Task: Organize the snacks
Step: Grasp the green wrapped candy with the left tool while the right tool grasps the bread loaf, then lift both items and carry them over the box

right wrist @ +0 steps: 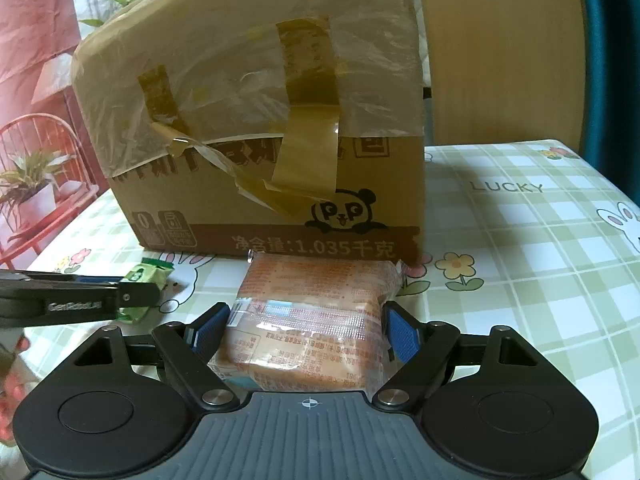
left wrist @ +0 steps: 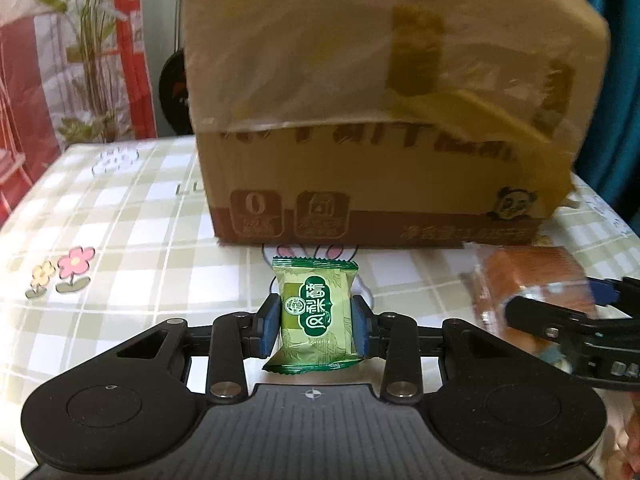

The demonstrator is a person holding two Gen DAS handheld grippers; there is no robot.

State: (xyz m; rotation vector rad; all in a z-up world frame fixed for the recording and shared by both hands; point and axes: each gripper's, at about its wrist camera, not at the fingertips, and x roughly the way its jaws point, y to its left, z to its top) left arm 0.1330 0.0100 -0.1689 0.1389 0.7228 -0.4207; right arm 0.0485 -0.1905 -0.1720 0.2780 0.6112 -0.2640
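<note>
Left gripper [left wrist: 315, 322] clamps the green snack packet [left wrist: 314, 312] near the cardboard box [left wrist: 360, 184]; right gripper [right wrist: 306, 330] grips the orange cake pack [right wrist: 312, 312] on the checked tablecloth [right wrist: 520, 260].

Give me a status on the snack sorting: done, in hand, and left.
Done: nothing visibly stowed; the cardboard box looks taped shut. In hand: the left gripper is closed on the green snack packet, and the right gripper brackets the orange wrapped cake. Left: placing both snacks, which sit by the box on the checked tablecloth.
</note>
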